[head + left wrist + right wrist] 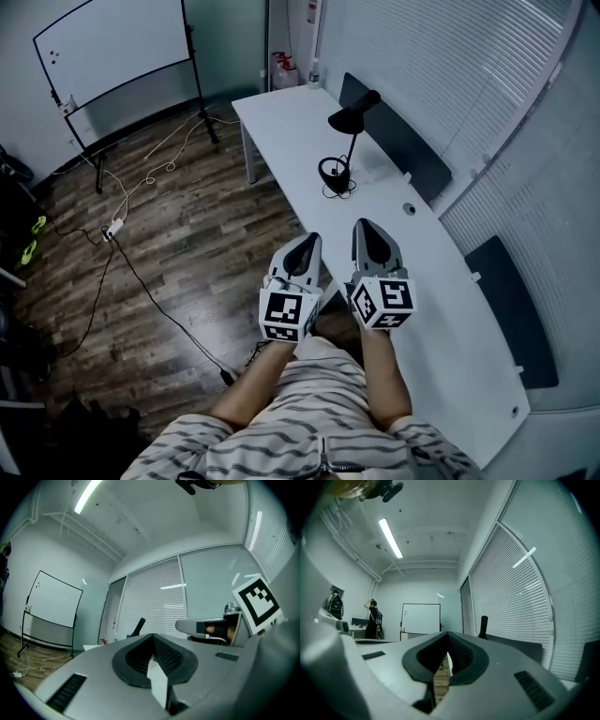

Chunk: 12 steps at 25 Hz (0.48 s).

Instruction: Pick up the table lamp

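Found left tool [308,241] and right tool [367,231] both clenched, empty, held side by side near body. Located table lamp [335,173] upright on surface [441,309], well ahead of both tools. Judged risks:
- missed grasp if tools not released before approach;
- thin stem slipping or twisting in grip;
- lamp tipping if struck at shade;
- loose cable [339,191] at base snagging during lift.

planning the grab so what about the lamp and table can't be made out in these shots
Lamp base: in both gripper views only the lamp's top shows; the bodies of the left gripper and right gripper hide the rest.
Cord: head view, too small to trace to a plug.
Bottle label: head view, too small to read.
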Tool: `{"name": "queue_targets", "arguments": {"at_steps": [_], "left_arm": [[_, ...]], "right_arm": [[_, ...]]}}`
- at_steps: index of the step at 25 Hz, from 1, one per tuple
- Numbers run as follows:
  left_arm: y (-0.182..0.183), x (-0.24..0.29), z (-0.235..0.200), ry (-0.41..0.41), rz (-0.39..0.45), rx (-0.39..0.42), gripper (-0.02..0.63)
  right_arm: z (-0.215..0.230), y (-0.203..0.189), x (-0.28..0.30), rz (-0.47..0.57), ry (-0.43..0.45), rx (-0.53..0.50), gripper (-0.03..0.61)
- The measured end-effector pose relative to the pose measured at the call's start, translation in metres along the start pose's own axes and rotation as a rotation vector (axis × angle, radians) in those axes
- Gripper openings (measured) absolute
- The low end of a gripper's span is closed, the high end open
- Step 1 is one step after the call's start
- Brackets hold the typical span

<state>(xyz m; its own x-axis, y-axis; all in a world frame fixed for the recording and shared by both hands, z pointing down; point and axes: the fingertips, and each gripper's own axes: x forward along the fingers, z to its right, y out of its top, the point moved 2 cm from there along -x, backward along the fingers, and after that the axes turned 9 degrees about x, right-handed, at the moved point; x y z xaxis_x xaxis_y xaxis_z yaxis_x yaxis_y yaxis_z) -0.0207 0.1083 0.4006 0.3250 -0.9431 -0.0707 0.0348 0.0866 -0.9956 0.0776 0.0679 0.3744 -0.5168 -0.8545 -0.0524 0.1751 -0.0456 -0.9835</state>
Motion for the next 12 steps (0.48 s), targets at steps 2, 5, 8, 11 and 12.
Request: {"name": "queue_targets", "arguments": {"at_steps": [2,5,8,11,12], "left_arm": [[-0.008,0.009,-0.006,0.000,-0.007,-0.010,0.006],[-0.021,0.023,-0.016,-0.010,-0.020,-0.016,0.006],[-0.025,0.042,-0.028,-0.019,-0.022,-0.006,0.006],[-0.027,0.067,-0.043,-0.029,-0.027,0.003,0.007],[-0.028,0.076,-0.050,-0.030,-0.027,0.003,0.006]], "right_arm": [[0.003,-0.007,0.009,-0.008,-0.001,-0.005,0.011],[0.008,-0.020,0.025,-0.027,-0.014,-0.007,0.012],[0.019,-0.023,0.050,-0.030,-0.028,-0.003,0.012],[0.031,-0.023,0.078,-0.023,-0.039,0.001,0.012],[0.034,-0.024,0.089,-0.025,-0.042,0.002,0.012]]}}
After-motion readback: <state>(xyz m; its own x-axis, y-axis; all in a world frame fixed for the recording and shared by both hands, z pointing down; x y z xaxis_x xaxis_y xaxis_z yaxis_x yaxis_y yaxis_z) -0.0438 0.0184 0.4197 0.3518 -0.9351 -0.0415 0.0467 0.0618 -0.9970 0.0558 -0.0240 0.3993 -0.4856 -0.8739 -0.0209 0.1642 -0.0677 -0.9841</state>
